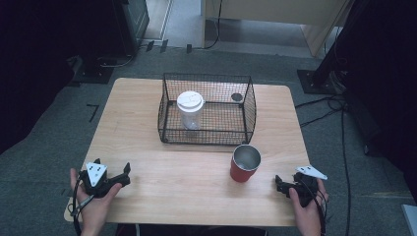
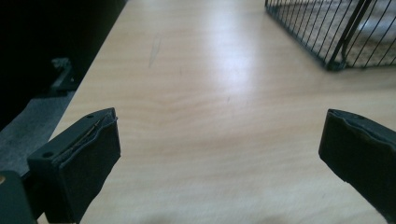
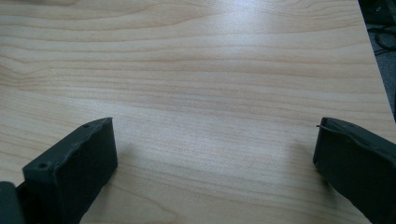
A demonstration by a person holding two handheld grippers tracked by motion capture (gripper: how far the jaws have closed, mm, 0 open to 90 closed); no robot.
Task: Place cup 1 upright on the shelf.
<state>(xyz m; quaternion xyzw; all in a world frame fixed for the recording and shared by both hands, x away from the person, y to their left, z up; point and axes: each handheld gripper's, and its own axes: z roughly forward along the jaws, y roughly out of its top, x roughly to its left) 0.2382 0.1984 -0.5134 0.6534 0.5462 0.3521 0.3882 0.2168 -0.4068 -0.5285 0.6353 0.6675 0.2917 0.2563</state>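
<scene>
The left gripper (image 1: 119, 174) rests at the near left edge of the table (image 1: 137, 128), jaws spread wide with nothing between them but bare wood. The right gripper (image 1: 279, 183) sits at the near right edge, jaws equally wide and empty, over bare tabletop. Just ahead and inward of the right gripper stands a red cup (image 1: 244, 163), upright and open-topped, apart from it. Farther ahead, between both grippers, a wire basket (image 1: 209, 135) holds a clear lidded jar (image 1: 190, 110), well apart from each gripper.

wooden table (image 1: 147, 128) | on it: wire basket (image 1: 206, 132), red cup (image 1: 244, 164)
</scene>
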